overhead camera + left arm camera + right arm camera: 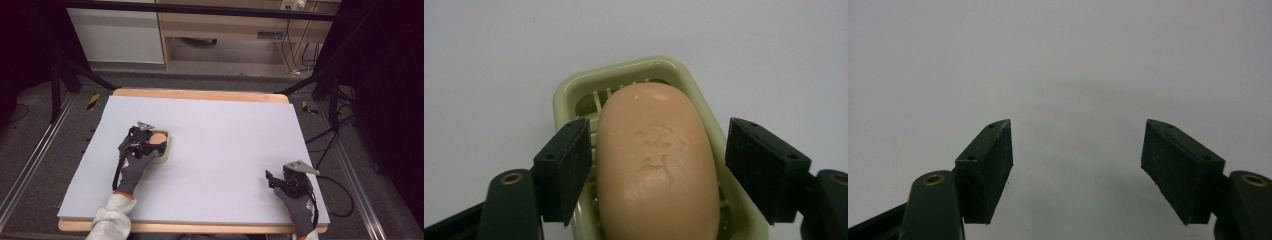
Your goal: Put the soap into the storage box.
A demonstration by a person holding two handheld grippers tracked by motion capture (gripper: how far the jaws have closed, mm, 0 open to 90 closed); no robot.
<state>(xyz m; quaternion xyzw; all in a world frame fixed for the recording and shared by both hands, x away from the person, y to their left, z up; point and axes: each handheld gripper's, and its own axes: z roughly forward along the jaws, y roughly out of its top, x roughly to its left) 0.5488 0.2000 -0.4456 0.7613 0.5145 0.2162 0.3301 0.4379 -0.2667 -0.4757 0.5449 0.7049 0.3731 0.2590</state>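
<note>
A peach bar of soap (656,160) with embossed characters lies in a pale green soap dish (659,67) on the white table. In the high view the soap (159,137) and dish (165,152) sit left of centre. My left gripper (656,170) is open, its jaws on either side of the soap: the left pad is at the soap's edge, the right pad stands apart from it. From above, the left gripper (150,142) covers part of the dish. My right gripper (272,179) rests near the front right of the table, open with nothing between its jaws (1075,167).
The white board (225,130) lies on a wooden table. Black stand legs and cables run along the floor on both sides. A wooden shelf unit stands behind the table.
</note>
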